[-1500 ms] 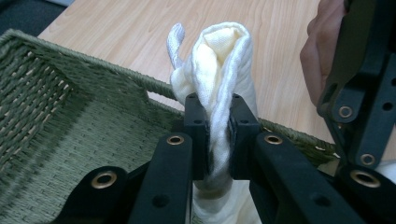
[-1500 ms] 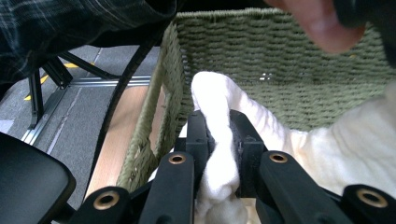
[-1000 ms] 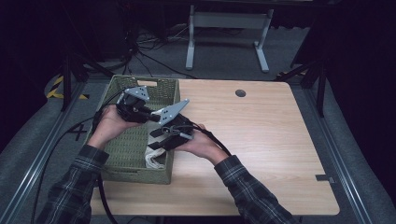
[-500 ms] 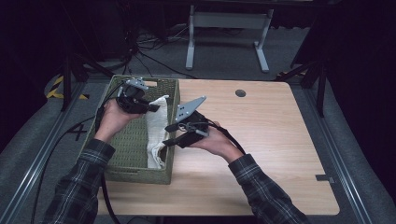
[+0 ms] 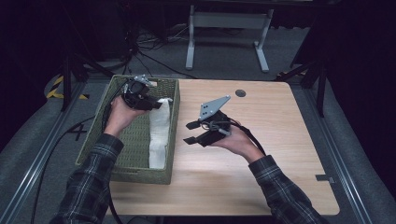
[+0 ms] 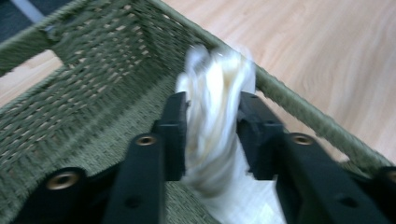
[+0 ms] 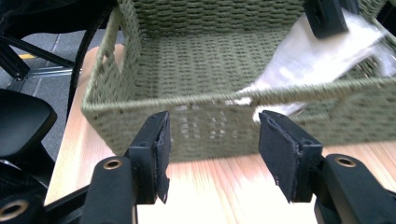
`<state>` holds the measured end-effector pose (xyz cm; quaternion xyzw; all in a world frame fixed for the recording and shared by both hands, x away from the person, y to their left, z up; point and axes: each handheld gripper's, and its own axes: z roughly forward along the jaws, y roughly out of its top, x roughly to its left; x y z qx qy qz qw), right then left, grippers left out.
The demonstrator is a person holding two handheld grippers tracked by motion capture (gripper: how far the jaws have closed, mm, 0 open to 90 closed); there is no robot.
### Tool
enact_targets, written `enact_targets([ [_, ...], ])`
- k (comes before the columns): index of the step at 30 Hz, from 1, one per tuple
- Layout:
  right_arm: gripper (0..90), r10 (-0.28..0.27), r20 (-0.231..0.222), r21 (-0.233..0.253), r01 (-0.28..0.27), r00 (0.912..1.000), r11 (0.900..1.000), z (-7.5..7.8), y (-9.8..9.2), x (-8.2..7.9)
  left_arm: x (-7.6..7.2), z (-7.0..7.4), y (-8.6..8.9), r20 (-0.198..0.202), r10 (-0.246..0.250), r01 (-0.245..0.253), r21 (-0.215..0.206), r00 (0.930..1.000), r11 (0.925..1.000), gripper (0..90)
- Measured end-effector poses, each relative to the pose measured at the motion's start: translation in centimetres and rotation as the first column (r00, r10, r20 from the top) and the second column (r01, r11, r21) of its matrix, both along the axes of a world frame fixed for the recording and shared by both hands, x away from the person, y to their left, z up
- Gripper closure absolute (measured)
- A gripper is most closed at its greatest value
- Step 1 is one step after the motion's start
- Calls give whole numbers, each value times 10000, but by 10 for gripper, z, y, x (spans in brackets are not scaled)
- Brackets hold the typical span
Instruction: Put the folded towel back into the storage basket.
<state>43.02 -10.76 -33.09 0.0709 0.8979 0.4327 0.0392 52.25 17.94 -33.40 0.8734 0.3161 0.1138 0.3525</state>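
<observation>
High view is showing the left claw gripping the white cloth, lying lengthwise along the green wicker basket. The right claw is hanging wide and empty just beside it, over the bench.

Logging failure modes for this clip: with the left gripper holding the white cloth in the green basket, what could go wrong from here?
1. The left gripper pinches only one end of the white cloth; the rest trails along the basket floor, so a lift might drag it against the woven wall or slip free.
2. The cloth lies against the basket rim nearest the table, so it may snag there.
3. The right gripper is open and empty, offering no support.
</observation>
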Motion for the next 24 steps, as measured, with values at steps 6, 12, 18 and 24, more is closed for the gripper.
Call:
enact_targets([
  [6, 419, -248, -57, -6, 248, 9997, 9997, -3, -24, 2, -5, 8, -6, 183, -19, 25, -313, 9998, 9995, 498],
  [12, 395, -479, -207, -81, 477, 9986, 9988, -9, -46, 4, -17, 17, -22, 340, -131, 153, -653, 9993, 9978, 427],
  [18, 382, -645, -232, -16, 645, 9976, 9979, -11, -70, 6, -30, 21, -45, 344, -309, 339, -891, 9989, 9954, 385],
  [24, 367, -609, -259, -217, 603, 9978, 9979, -14, -93, 8, -47, 22, -67, 383, -430, 469, -1087, 9983, 9930, 349],
])
